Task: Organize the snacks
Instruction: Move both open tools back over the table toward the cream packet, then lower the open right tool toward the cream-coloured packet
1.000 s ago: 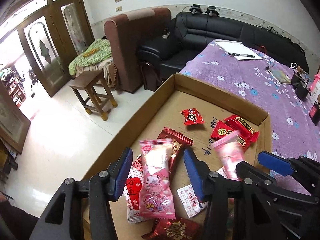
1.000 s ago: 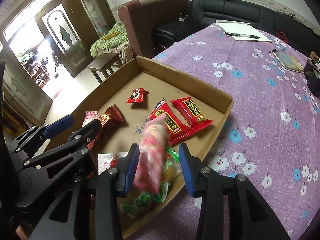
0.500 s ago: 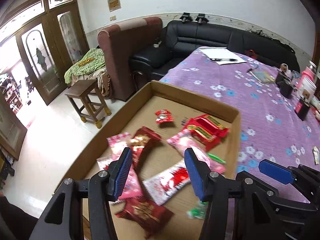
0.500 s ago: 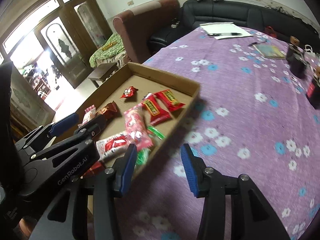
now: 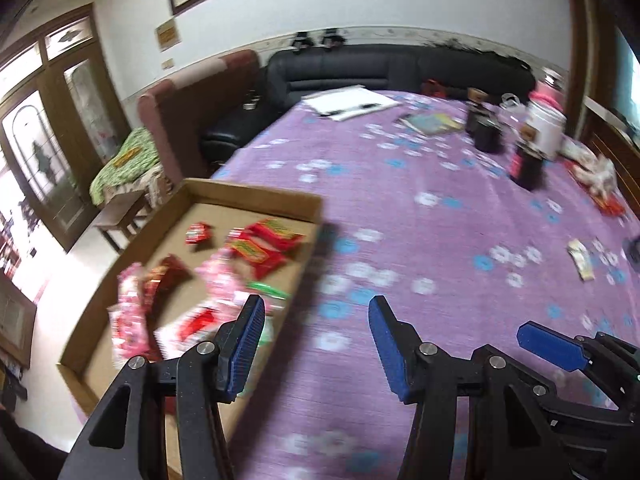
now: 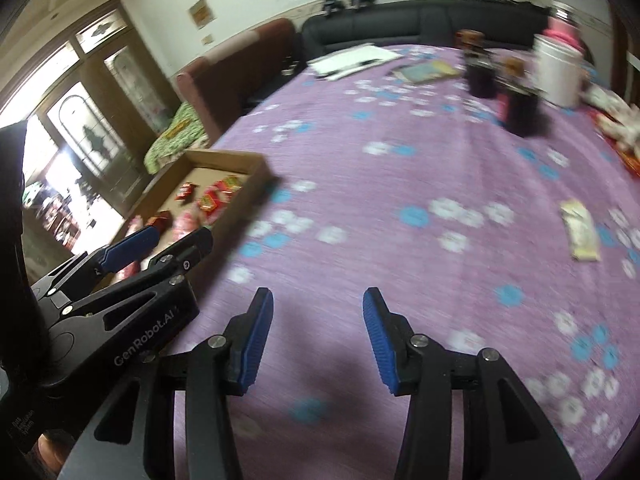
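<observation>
Both jaws of the left hand-held gripper (image 5: pixel 316 344) stood spread with nothing between them, hanging over the purple cloth just beside the near corner of the cardboard tray (image 5: pixel 256 197); the right hand-held gripper (image 6: pixel 318 338) was likewise spread and empty, above bare cloth well apart from the tray (image 6: pixel 224 157). Its fingers (image 6: pixel 376 340) were black plastic faced with ribbed blue pads. Judging from this, one drop-off seemed finished and the step in hand was the reach for another stray snack: a flat pale snack packet (image 6: pixel 580 230) lay alone on the worktop (image 6: pixel 380 200) ahead and to the right. The next move would call for bringing the right jaws down flat over that thin wrapper, pinching an edge without dragging the cloth, then carrying it to the tray. The tray was shallow, brown corrugated card with low walls, holding crinkly foil sachets: red snack packets (image 5: pixel 264 246), pink snack packets (image 5: pixel 130 304) and a green wrapper (image 5: pixel 266 290), all soft, glossy and pillow-shaped. The cloth was a woven purple sheet printed with white and blue flowers. Farther back stood dark jars (image 6: pixel 520 108) and a white canister (image 6: pixel 560 72), blurred
</observation>
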Available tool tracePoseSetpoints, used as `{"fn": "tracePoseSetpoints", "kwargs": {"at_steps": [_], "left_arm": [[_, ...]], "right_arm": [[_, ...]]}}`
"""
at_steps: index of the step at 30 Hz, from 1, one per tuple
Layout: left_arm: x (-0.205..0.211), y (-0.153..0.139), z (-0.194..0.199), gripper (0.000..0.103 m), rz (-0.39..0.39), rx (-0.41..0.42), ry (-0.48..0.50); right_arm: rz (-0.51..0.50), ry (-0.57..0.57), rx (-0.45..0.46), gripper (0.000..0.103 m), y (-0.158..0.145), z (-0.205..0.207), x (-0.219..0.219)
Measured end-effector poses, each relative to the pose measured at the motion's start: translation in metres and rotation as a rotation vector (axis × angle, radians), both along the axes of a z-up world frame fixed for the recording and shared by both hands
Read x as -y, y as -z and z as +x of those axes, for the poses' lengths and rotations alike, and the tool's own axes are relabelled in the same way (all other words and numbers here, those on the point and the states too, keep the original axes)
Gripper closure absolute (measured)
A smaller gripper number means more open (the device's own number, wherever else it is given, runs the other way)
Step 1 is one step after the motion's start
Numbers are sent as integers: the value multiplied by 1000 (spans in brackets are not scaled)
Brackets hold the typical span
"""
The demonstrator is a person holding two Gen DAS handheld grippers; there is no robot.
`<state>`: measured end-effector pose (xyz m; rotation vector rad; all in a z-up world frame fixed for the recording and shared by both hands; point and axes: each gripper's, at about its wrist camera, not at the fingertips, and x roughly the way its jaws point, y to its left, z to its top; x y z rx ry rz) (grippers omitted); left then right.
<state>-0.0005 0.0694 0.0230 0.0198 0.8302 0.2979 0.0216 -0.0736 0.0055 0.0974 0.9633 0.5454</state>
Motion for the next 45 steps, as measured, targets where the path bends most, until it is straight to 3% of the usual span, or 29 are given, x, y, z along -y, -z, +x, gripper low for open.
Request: {"fn": "tracePoseSetpoints", "kwargs": {"at_steps": [3,7,11,14,15,19,28,45], "left_arm": [[31,7,2,45,-9,-17,58],[69,18,5,45,-9,-28,130],[94,29,6,45,-33,-58,184],[101,33,10,45,-17,-75,195],[102,34,11,45,-16,-86,195],[93,36,13,45,-60,-100,187],[88,38,11,42,-48,-92,192],[64,35,8,40,-57,-58,146]], "right_arm": [[-11,49,-4,57,7,-5,34],[-36,120,10,44,11,-13,74],[-65,194,18,44,17,-12,108],[-89,257,29,41,16,-3,132],[-122,281,31,36,16,4,140],[-183,318,16,34,21,21,158],[-236,356,-8,33,34,60,163],[-281,379,-23,33,42,90,154]]}}
